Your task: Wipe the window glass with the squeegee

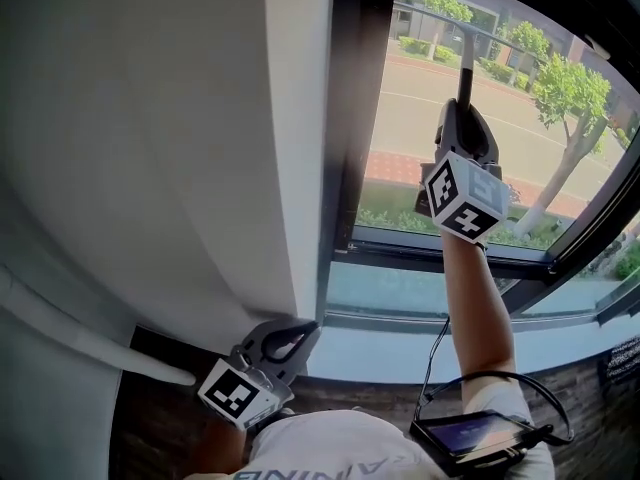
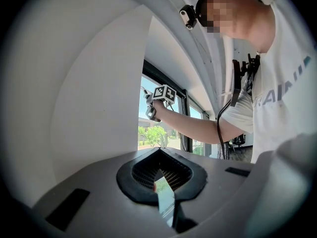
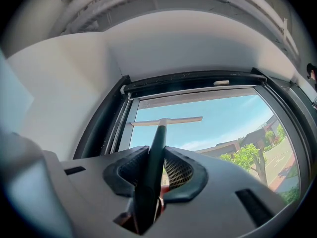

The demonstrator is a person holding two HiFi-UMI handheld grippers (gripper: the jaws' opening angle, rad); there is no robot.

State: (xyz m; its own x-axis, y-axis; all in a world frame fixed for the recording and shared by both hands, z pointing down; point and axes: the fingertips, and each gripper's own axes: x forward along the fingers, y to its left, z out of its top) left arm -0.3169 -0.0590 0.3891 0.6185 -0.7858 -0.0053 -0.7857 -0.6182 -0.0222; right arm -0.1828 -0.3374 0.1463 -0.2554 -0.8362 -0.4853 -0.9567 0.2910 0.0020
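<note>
My right gripper is raised against the window glass, shut on the dark handle of the squeegee. The handle runs up to a thin crossbar blade near the top of the pane. In the right gripper view the handle lies between the jaws and the pale blade sits just under the upper frame. My left gripper hangs low by the wall corner, shut with nothing in it. The left gripper view shows its closed jaws and the right gripper up at the window.
A white wall pillar stands left of the dark window frame. A pale sill runs below the glass. A small device with a cable hangs at the person's waist. Trees and a road lie outside.
</note>
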